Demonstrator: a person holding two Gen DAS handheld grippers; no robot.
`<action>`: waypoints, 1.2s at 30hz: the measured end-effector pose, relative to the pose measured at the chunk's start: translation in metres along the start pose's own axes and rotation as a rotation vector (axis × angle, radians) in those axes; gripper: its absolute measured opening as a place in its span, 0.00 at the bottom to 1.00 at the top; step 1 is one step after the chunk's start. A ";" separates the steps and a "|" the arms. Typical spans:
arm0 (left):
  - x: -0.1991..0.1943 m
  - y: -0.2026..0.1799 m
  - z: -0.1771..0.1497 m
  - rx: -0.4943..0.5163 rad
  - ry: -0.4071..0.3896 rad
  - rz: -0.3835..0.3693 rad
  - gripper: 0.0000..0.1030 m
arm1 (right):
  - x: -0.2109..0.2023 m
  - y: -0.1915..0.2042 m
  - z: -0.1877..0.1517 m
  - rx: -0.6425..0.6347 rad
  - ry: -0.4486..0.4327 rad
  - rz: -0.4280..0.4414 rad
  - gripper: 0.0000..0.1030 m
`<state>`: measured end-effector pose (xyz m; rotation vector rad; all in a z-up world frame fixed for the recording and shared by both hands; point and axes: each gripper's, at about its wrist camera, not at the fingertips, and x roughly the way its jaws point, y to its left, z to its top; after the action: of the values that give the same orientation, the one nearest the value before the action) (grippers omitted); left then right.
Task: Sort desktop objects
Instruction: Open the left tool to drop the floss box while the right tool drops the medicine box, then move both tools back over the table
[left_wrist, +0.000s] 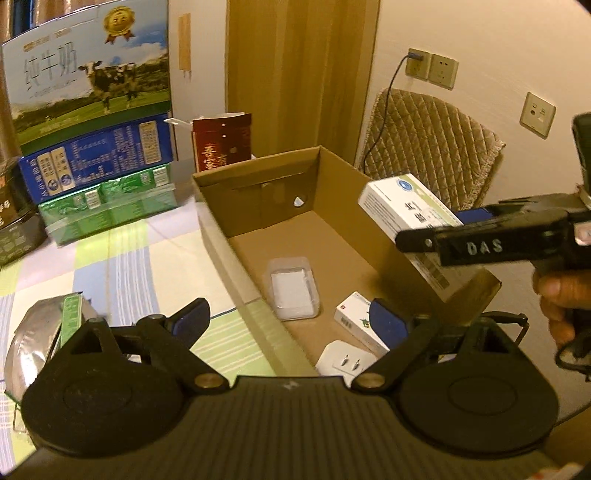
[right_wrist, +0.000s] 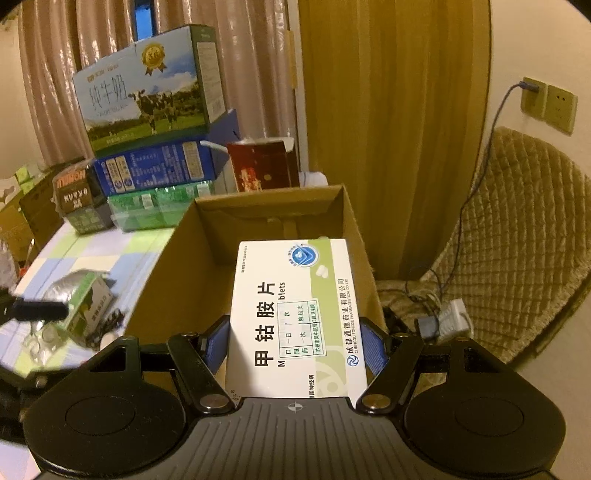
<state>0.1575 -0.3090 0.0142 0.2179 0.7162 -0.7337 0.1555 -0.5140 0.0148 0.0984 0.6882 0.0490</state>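
Observation:
An open cardboard box sits on the table; it also shows in the right wrist view. Inside it lie a clear plastic case, a small white medicine box and a white plug adapter. My right gripper is shut on a white-and-green tablet box and holds it over the near end of the cardboard box; it shows in the left wrist view above the box's right wall. My left gripper is open and empty over the box's left wall.
A silver foil pack with a green carton lies on the checked tablecloth left of the box. Stacked milk cartons and a red box stand at the back. A padded chair with cables stands right.

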 end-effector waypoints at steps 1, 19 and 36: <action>-0.001 0.002 -0.001 -0.003 -0.001 0.002 0.88 | 0.002 0.000 0.001 0.008 -0.001 0.000 0.75; -0.043 0.026 -0.033 -0.061 -0.002 0.057 0.88 | -0.056 0.034 -0.031 -0.012 0.008 0.010 0.93; -0.126 0.069 -0.083 -0.108 -0.018 0.171 0.93 | -0.101 0.133 -0.049 -0.083 -0.015 0.151 0.98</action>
<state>0.0959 -0.1559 0.0325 0.1710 0.7086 -0.5318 0.0445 -0.3857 0.0548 0.0711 0.6619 0.2211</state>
